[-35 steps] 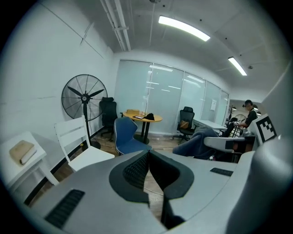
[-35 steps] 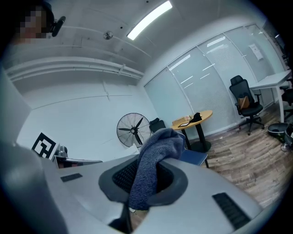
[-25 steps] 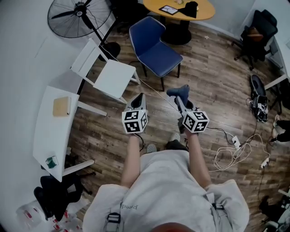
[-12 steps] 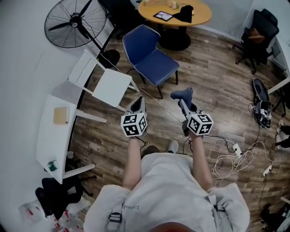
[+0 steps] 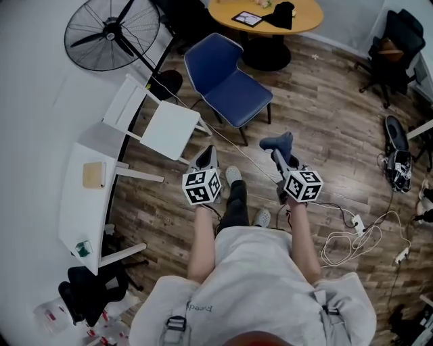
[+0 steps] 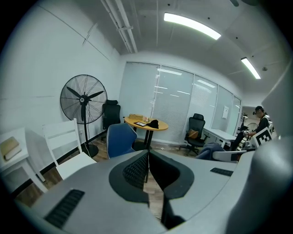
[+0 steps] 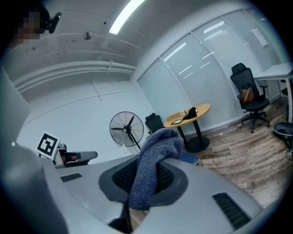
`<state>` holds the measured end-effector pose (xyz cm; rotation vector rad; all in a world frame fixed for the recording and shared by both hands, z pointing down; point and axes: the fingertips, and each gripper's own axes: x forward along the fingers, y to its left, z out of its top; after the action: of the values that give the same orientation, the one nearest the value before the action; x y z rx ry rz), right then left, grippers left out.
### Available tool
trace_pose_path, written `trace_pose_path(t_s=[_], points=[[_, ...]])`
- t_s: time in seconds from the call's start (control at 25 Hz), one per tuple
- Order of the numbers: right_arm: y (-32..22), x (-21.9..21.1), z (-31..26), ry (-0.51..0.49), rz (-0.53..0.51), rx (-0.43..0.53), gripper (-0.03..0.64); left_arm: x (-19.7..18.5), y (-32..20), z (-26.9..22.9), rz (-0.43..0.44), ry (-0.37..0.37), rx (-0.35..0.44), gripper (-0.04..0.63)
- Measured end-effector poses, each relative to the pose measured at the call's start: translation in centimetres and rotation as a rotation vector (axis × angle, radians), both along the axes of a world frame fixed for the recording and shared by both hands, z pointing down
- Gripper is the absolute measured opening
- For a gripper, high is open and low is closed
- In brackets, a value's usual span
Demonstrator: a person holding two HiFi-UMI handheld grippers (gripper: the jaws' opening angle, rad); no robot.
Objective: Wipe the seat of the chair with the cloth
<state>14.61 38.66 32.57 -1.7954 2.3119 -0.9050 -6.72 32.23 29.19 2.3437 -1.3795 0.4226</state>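
A blue chair (image 5: 226,76) stands ahead of me on the wood floor; its seat shows past the jaws in the left gripper view (image 6: 120,140). My right gripper (image 5: 278,149) is shut on a grey-blue cloth (image 5: 275,141), which bulges out above the jaws (image 7: 154,163). It hangs in the air to the right of the chair, well short of the seat. My left gripper (image 5: 208,153) is shut with nothing in it, level with the right one and below the chair.
A white chair (image 5: 163,123) stands left of the blue one, beside a white table (image 5: 81,203). A standing fan (image 5: 111,34) is at the back left, a round wooden table (image 5: 274,15) behind the blue chair. Cables (image 5: 352,233) lie on the floor at right.
Both grippers have shifted slightly right and stayed level as I stepped forward; one foot now shows between them. The cloth stays held.
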Motion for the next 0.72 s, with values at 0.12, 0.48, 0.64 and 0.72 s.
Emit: trace_pose_path(t_s=[0.12, 0.48, 0.64, 0.72], points=[[-2.2, 0.8, 0.0, 0.021, 0.008, -0.002, 0.049, 0.9, -2.8, 0.3, 0.008, 0.019, 0.002, 0.029], [-13.2, 3.6, -2.7, 0.070, 0.046, 0.030, 0.049, 4.2, -14.3, -0.9, 0.055, 0.074, 0.011, 0.029], [-18.5, 2.9, -3.4, 0.083, 0.030, 0.028, 0.049, 4.1, -19.7, -1.4, 0.050, 0.089, 0.008, 0.029], [-21.0, 2.3, -3.1, 0.077, 0.025, 0.020, 0.049, 3.6, -22.0, -1.1, 0.050, 0.089, -0.001, 0.028]])
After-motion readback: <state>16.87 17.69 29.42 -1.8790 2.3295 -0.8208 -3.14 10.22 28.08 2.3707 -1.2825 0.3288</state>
